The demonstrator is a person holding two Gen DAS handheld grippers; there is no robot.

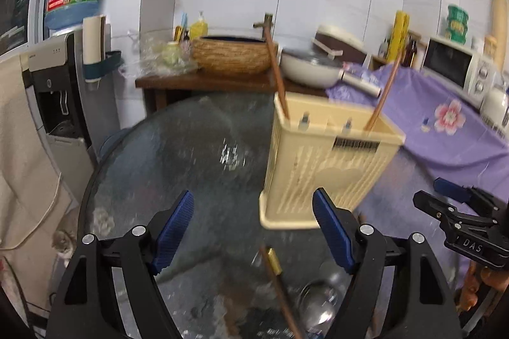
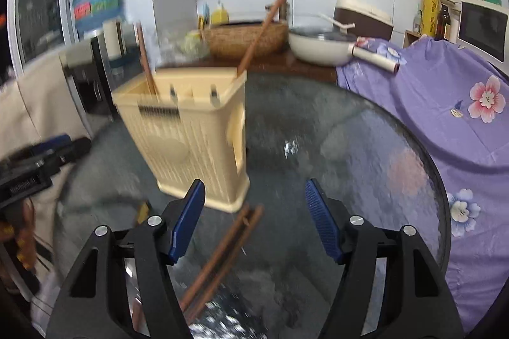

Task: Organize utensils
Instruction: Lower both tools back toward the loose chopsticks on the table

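Note:
A cream plastic utensil holder [image 1: 321, 167] stands on the round glass table [image 1: 178, 154], with two brown chopsticks [image 1: 275, 74] sticking up from it. It also shows in the right wrist view [image 2: 191, 141]. My left gripper [image 1: 254, 230] is open and empty just in front of the holder. A brown chopstick with a gold end [image 1: 280, 285] and a metal spoon [image 1: 318, 304] lie on the glass below it. My right gripper [image 2: 254, 218] is open and empty, above two brown chopsticks [image 2: 219, 259] lying on the glass. The right gripper [image 1: 461, 218] shows at the right of the left view.
A wooden counter [image 1: 203, 81] behind the table holds a woven basin [image 1: 232, 55] and a white pan [image 1: 315, 68]. A purple flowered cloth [image 2: 445, 103] covers the surface at right, with a microwave [image 1: 455, 65]. A water dispenser [image 1: 57, 84] stands at left.

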